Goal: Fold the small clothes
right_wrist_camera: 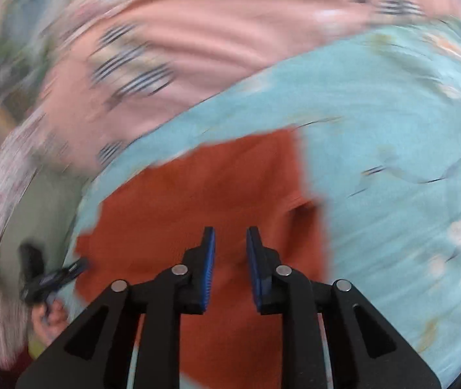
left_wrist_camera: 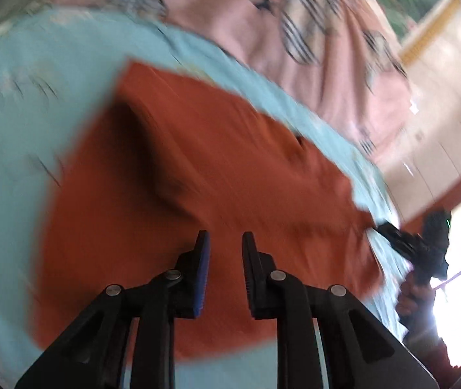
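Two grippers are seen above one rust-orange garment (left_wrist_camera: 198, 201), which is spread on a pale blue printed sheet (left_wrist_camera: 36, 129) with a pink patterned cover (left_wrist_camera: 311, 48) bunched behind it. Both views are smeared by motion blur, so fine detail of hems and seams cannot be read. The left gripper (left_wrist_camera: 226, 243) is held with its jaws spread and nothing between them; the blue pads face each other across a clear gap, with the cloth lying below and beyond the tips. The right gripper (right_wrist_camera: 230, 240) is likewise held parted and empty, poised over the near part of the same garment. From the left wrist view, the right gripper is seen at the garment's far right edge; whether it touches the fabric there cannot be told. A raised ridge with a dark shadow is noted across the left part of the garment, and one straight corner is laid flat on the sheet, which suggests that a fold is already partly made. The garment is judged to be kept flat on the sheet so that edges can be found and pinched cleanly. The spread jaws are judged to be a preparation for a fresh pinch on an edge. A hand (right_wrist_camera: 52, 317) is glimpsed on the handle of the left gripper in the right wrist view.
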`<action>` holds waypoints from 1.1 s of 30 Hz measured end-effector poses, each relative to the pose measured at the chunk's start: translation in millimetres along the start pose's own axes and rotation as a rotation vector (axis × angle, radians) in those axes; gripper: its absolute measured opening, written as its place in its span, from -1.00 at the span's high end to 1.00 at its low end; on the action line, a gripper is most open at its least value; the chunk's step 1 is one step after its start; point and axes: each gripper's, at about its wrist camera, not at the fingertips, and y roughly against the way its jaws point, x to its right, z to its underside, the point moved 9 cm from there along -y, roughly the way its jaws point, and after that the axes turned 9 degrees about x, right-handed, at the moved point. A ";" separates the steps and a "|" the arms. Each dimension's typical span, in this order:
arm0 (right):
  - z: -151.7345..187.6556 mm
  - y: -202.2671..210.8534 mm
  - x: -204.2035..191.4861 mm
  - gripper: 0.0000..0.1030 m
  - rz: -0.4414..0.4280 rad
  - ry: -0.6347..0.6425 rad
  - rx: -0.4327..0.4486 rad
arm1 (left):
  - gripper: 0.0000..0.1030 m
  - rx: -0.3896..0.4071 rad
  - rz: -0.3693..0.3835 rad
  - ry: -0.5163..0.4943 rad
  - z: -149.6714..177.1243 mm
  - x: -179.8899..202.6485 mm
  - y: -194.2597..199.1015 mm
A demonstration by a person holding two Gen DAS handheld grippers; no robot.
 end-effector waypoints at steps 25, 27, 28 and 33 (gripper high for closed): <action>-42.7 -41.2 39.7 0.62 0.180 -0.002 0.066 | 0.70 0.129 -0.218 0.032 -97.0 -42.5 -17.5; -25.4 -35.2 30.7 0.61 0.155 -0.020 0.055 | 0.70 0.127 -0.174 0.047 -63.6 -26.7 -2.6; -14.6 -30.4 26.7 0.61 0.144 -0.030 0.047 | 0.70 0.127 -0.159 0.052 -50.2 -21.1 4.8; 29.6 -9.3 23.7 0.61 0.166 -0.061 0.022 | 0.37 0.131 -0.141 0.079 24.5 2.5 46.1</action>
